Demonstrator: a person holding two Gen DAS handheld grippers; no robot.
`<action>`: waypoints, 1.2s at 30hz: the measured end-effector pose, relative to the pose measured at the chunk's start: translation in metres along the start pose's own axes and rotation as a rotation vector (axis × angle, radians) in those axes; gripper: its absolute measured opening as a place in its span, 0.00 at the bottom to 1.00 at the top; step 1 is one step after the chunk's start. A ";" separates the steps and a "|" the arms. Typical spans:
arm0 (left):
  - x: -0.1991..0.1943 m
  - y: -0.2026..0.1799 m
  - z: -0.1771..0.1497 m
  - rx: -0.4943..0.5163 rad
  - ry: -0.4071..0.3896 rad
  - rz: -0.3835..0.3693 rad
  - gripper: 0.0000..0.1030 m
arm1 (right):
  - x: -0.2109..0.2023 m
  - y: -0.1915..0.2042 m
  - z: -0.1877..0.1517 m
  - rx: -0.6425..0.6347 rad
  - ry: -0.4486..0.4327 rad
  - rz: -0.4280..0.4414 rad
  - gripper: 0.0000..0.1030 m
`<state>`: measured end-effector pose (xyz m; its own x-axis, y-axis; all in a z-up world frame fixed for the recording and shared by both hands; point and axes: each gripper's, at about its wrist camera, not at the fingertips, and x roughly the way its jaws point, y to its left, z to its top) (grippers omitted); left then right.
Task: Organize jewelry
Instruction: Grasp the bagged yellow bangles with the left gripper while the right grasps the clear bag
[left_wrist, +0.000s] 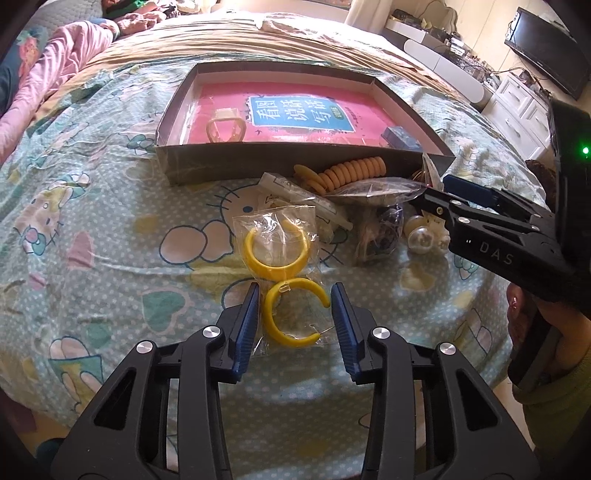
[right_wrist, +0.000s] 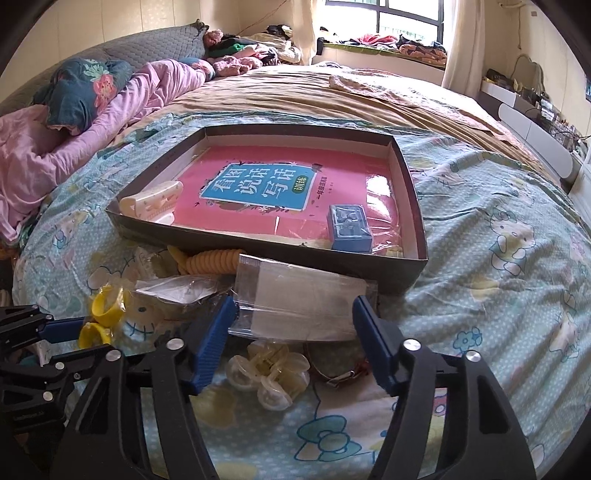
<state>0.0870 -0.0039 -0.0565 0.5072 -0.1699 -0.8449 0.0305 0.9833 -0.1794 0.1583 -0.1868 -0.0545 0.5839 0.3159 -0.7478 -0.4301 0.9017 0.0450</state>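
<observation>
Two yellow C-shaped earrings in a clear bag (left_wrist: 280, 258) lie on the bedspread. My left gripper (left_wrist: 296, 290) is shut on the nearer earring (left_wrist: 291, 314), a pad against each side. It also shows in the right wrist view as the left gripper (right_wrist: 55, 339). My right gripper (right_wrist: 295, 304) stands open, its pads at the two ends of a flat clear bag (right_wrist: 299, 302) on top of the jewelry pile; from the left wrist the right gripper (left_wrist: 430, 192) enters at the right. Behind the pile is a shallow box (left_wrist: 288, 168) (right_wrist: 140, 232) lined with a pink book.
In the box lie a cream hair clip (right_wrist: 153, 201) and a small blue case (right_wrist: 349, 227). An orange bead bracelet (left_wrist: 351, 171), a pearly hair claw (right_wrist: 269, 373) and a dark bagged piece (left_wrist: 380, 232) are in the pile. A pink blanket (right_wrist: 44, 147) is heaped at the left.
</observation>
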 end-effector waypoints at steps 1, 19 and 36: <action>-0.002 0.000 0.001 -0.002 -0.005 -0.001 0.30 | -0.001 0.000 0.000 -0.004 -0.006 0.005 0.55; -0.026 0.009 0.013 -0.045 -0.073 -0.008 0.29 | -0.055 -0.042 -0.007 0.104 -0.074 0.006 0.13; -0.034 0.007 0.019 -0.048 -0.092 -0.019 0.30 | -0.051 -0.066 -0.018 0.182 -0.020 0.031 0.09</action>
<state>0.0862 0.0099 -0.0196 0.5842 -0.1791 -0.7916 0.0002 0.9754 -0.2206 0.1445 -0.2680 -0.0310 0.5868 0.3486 -0.7309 -0.3172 0.9294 0.1886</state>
